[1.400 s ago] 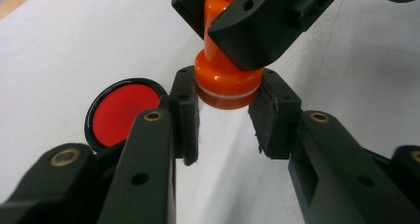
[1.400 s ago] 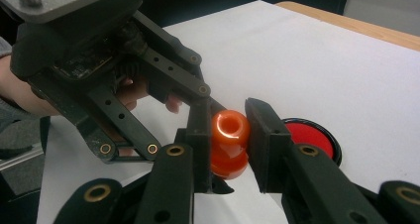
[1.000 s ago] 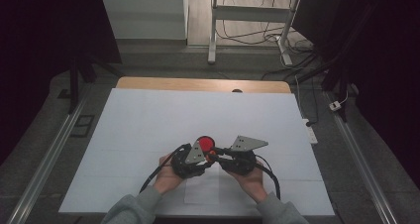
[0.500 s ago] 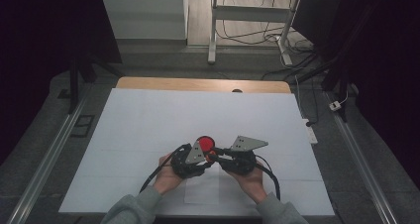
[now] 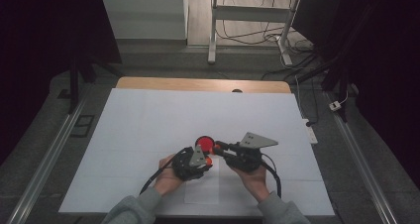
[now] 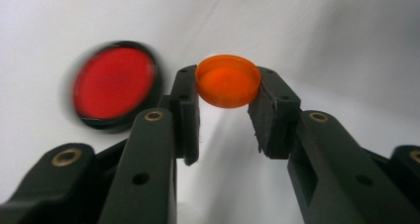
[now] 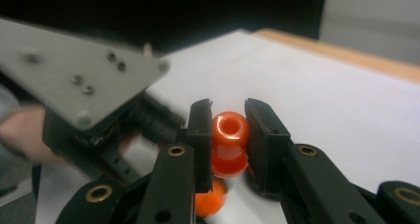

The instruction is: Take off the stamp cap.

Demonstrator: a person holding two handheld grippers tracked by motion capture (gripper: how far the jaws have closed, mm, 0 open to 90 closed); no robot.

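Observation:
In the left gripper view my left gripper [image 6: 225,92] is shut on a shallow orange cap [image 6: 228,80], one pad on each side of its rim. The right gripper [image 7: 228,117] is shut on a small orange bottle [image 7: 229,142] whose open mouth faces the camera. In the high view both grippers meet low on the white table, the left gripper [image 5: 207,159] tip to tip with the right gripper [image 5: 219,147]. A red disc with a black rim [image 5: 204,142] [image 6: 115,85] lies flat on the table just beyond the tips.
The white sheet [image 5: 148,125] covers the table, with a wooden edge [image 5: 198,84] at the far side. A person's hands [image 5: 166,182] and grey sleeves come in from the bottom. Metal rails [image 5: 44,164] run along both sides. The left gripper's grey plate [image 7: 84,80] stands close by in the right gripper view.

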